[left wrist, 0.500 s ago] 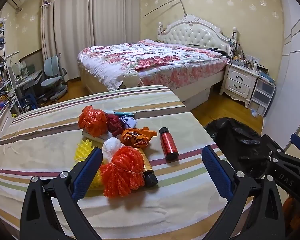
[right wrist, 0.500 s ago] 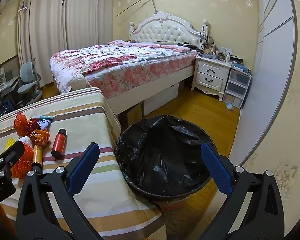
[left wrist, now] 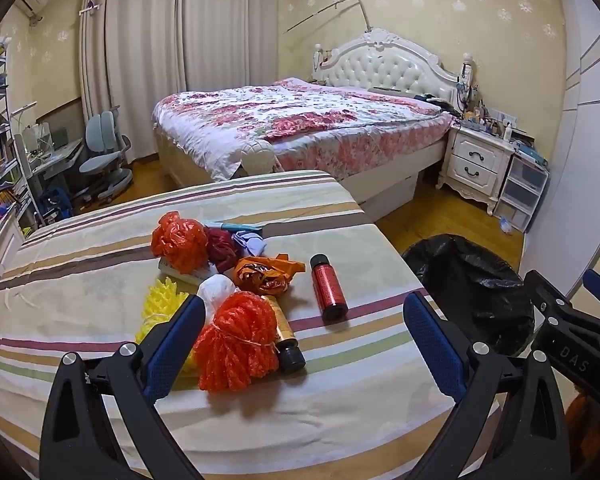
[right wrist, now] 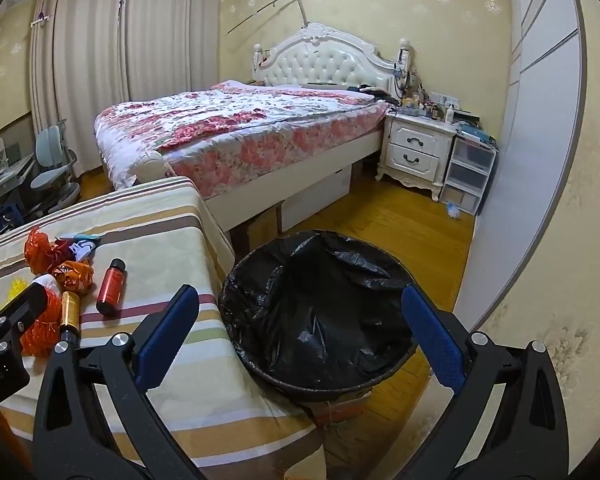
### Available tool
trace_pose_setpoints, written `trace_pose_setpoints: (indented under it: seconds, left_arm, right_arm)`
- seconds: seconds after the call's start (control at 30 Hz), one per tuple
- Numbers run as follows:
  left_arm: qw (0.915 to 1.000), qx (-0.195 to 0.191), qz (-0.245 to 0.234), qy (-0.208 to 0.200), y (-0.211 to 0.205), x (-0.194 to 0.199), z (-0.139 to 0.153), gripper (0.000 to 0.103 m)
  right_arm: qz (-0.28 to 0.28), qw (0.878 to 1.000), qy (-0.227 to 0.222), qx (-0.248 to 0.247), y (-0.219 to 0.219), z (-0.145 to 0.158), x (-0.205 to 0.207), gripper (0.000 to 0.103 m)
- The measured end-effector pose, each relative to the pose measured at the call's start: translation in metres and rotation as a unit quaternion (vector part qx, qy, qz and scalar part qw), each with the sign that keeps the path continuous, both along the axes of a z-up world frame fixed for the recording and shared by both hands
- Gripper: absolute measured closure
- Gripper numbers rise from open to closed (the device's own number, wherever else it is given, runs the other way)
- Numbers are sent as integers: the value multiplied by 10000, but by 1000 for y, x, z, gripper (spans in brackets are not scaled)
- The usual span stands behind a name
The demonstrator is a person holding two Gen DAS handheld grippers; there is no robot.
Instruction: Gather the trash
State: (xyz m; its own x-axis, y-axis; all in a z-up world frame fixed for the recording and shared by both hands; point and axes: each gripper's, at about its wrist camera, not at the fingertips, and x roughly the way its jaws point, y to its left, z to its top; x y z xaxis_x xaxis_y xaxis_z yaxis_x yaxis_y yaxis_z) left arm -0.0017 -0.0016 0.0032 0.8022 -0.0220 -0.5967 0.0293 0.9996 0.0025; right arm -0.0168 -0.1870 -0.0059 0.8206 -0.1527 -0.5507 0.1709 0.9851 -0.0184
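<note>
Right now the left gripper (left wrist: 304, 338) hangs with jaws spread wide and empty over the striped table (left wrist: 80, 280), where the orange mesh bundle (left wrist: 236, 344) lies nearest. It looks light and squashy, so I'd pinch its tied middle. The right gripper (right wrist: 300, 328) gapes empty above the black-lined bin (right wrist: 320, 312).

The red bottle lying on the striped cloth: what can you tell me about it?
The red bottle is a small cylinder with a shiny red body and a black cap, lying on its side on the striped tablecloth, cap toward the bed. It sits alone, just right of the crumpled orange bag, touching no other trash. Neither gripper holds it.
</note>
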Motion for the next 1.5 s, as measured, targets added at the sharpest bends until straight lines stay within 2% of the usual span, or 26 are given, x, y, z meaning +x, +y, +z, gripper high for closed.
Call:
trace_pose_setpoints:
  seconds: [1.5]
  left_arm:
    - [10000,14,-13,0,-11,4,-3,6]
  right_arm:
    - [-23,10000,48,16,-11,-6,-3,4]
